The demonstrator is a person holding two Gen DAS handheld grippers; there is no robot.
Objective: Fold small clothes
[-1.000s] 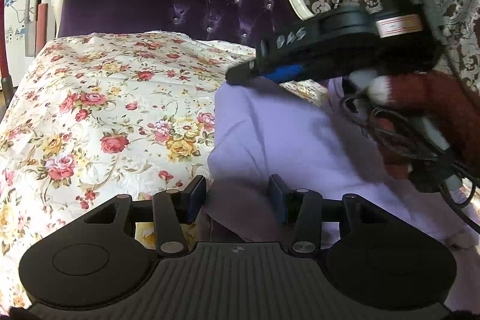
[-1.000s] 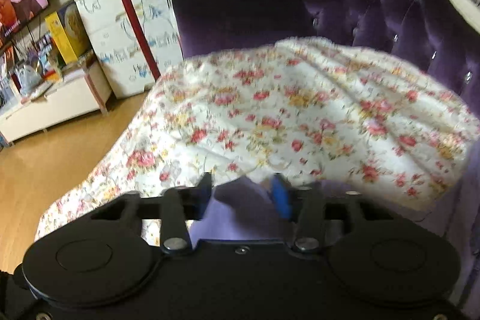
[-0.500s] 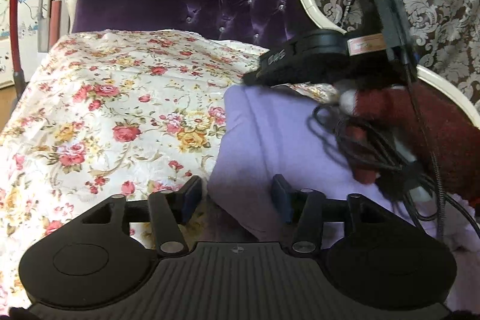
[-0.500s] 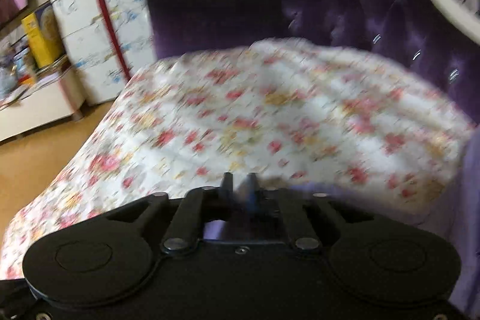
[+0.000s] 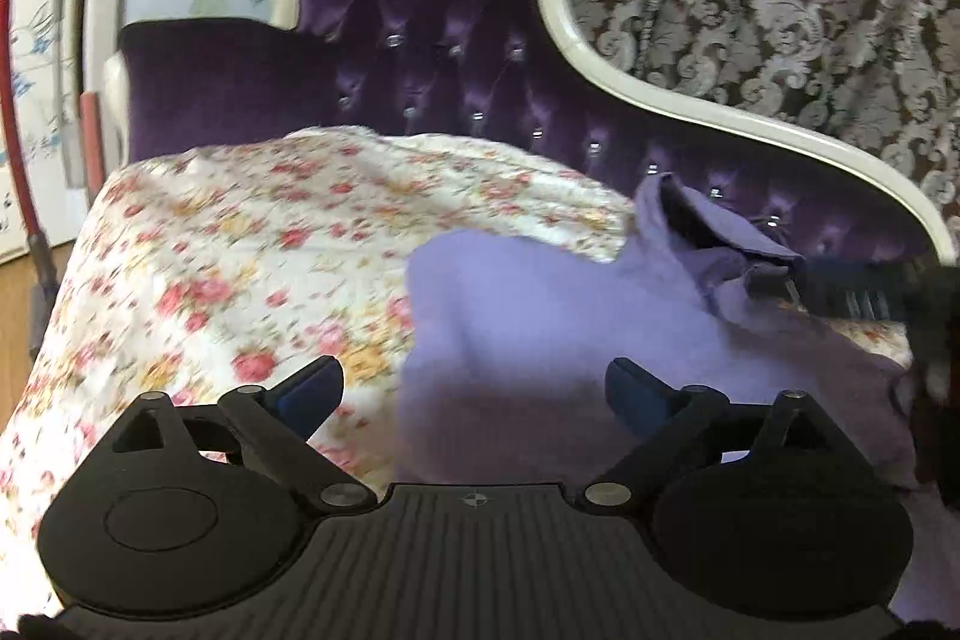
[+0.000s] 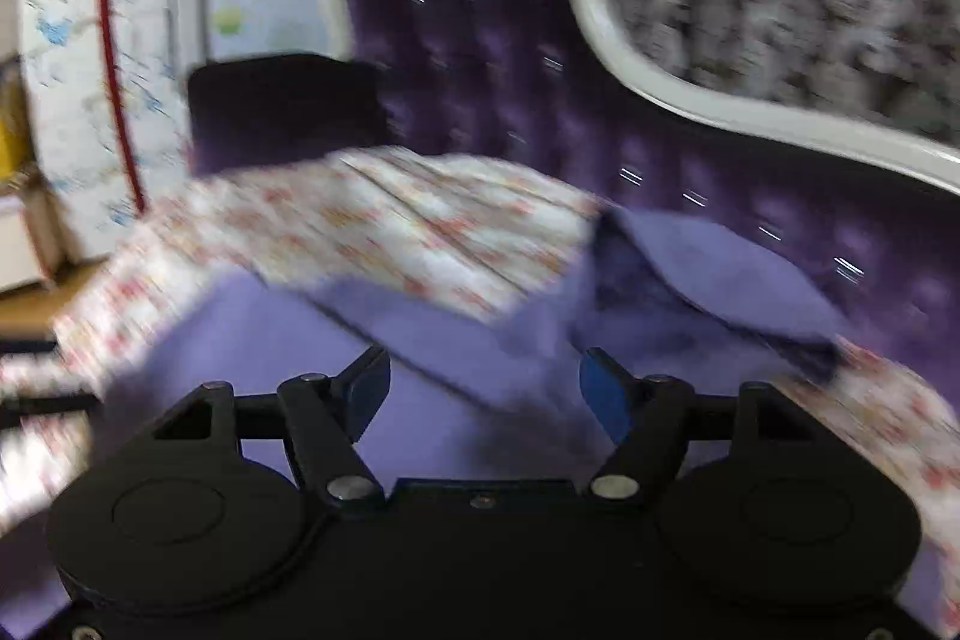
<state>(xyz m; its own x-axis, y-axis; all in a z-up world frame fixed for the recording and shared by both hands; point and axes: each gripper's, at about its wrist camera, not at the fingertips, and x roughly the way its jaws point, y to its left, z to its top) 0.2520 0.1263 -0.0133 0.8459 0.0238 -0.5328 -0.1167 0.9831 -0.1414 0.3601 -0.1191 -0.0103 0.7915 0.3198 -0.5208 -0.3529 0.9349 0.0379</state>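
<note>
Both tools have just been opening their jaws, and the right one has swung away from the far edge of the cloth.

From the left wrist, the left tool (image 5: 474, 388) stands wide open above the lilac garment (image 5: 540, 316), its blue pads clear of the cloth, nothing pinched. That garment lies on the floral cover (image 5: 240, 232) of the purple sofa (image 5: 432, 40), with one flap raised at the right by the sofa back, where a dark blurred shape that may be the other tool shows.

From the right wrist, blurred by motion, the right tool (image 6: 483, 388) is open too, with lilac cloth below its jaws but not pressed by them. A fold of the garment (image 6: 720, 274) rises toward the sofa back.

Judging by this, a fold has been let go. To do it well, press the raised flap flat and square the edges before taking a new grip.
</note>
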